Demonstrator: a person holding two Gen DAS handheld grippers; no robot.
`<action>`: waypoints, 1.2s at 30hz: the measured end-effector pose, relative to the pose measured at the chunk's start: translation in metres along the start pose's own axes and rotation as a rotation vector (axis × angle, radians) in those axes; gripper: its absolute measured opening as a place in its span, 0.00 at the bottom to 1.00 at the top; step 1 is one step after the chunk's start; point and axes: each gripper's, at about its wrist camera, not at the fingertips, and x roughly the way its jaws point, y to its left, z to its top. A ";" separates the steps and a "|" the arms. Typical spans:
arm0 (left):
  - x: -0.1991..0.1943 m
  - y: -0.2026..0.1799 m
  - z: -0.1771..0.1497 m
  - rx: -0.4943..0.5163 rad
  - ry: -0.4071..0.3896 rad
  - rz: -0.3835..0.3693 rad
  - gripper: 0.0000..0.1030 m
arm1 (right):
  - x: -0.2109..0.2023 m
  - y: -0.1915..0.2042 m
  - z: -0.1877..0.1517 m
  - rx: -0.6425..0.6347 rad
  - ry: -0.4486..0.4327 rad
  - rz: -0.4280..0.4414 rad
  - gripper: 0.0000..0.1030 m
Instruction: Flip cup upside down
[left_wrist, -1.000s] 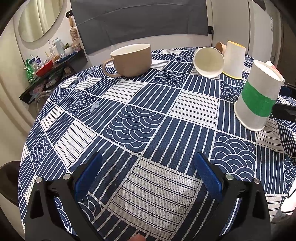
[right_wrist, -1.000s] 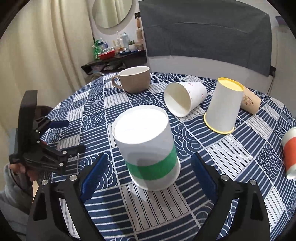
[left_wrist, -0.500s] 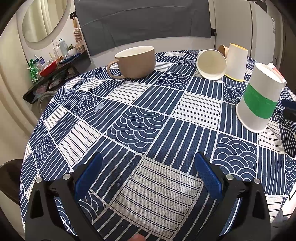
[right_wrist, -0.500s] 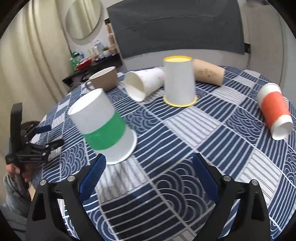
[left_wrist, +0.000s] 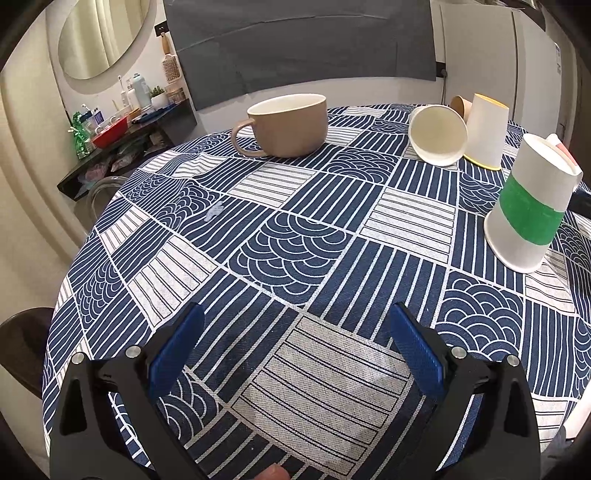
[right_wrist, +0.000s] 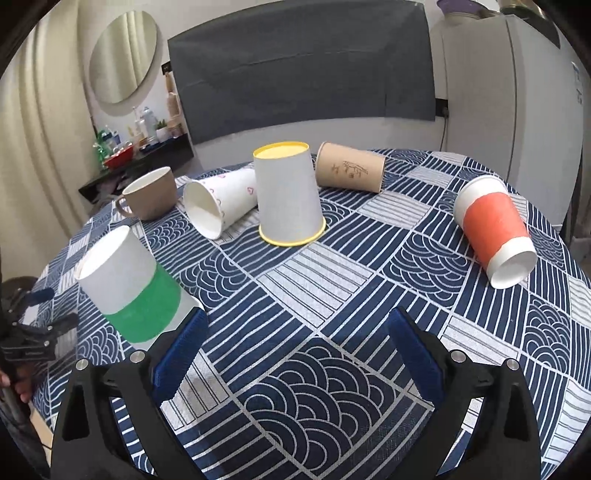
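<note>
**Inspector:** State of the tools?

**Assistant:** The right gripper (right_wrist: 295, 343) has its jaws spread wide, nothing between them, above the patterned tablecloth (right_wrist: 332, 280). The left gripper (left_wrist: 295, 339) is likewise spread wide and holds nothing.

**Inspector:** The task's cup?

**Assistant:** The green-banded cup (right_wrist: 129, 288) stands mouth-down on the cloth, just beside the right gripper's left finger and outside the jaws. From the left wrist it sits at the far right (left_wrist: 528, 206), well apart from that gripper.

**Inspector:** Beyond it?

**Assistant:** A yellow-rimmed cup (right_wrist: 290, 197) stands inverted mid-table. A white cup (right_wrist: 218, 206), a brown cup (right_wrist: 349, 171) and an orange-banded cup (right_wrist: 493, 229) lie on their sides. A tan mug (right_wrist: 149, 197) stands upright.
</note>
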 end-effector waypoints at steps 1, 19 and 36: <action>0.000 0.001 0.000 -0.003 -0.001 0.001 0.94 | 0.001 0.001 0.000 -0.004 0.006 0.003 0.91; 0.001 0.001 0.000 -0.007 0.004 0.002 0.94 | -0.001 0.012 -0.005 -0.058 0.006 -0.024 0.91; 0.002 0.000 0.000 -0.010 0.009 -0.004 0.94 | -0.007 0.015 -0.007 -0.075 -0.018 0.008 0.91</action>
